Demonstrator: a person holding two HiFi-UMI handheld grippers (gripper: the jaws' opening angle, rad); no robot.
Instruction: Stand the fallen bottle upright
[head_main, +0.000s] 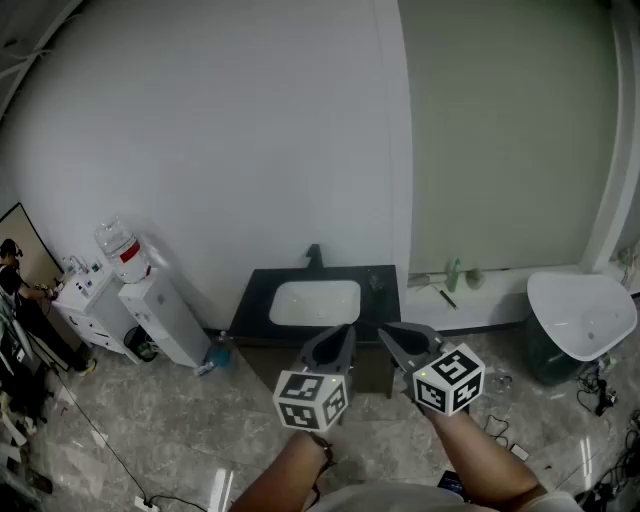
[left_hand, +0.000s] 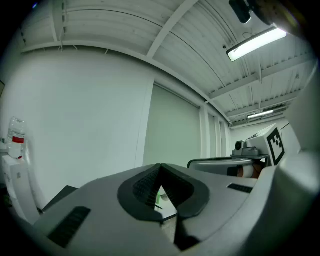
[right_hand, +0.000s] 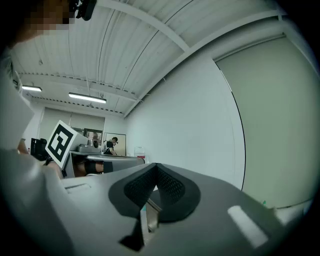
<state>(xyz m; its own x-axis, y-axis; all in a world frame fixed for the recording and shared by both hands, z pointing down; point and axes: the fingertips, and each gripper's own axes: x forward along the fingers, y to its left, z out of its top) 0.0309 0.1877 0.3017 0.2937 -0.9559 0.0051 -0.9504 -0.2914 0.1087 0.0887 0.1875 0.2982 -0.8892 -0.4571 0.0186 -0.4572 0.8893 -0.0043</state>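
Readiness posture noted: left gripper and right gripper are held level, side by side, on the near side of the black counter, each with jaws closed tip to tip on nothing. A small green bottle is seen on the white ledge, right of the sink and well apart from both grippers; whether it lies fallen cannot be resolved. The approach is judged not yet begun
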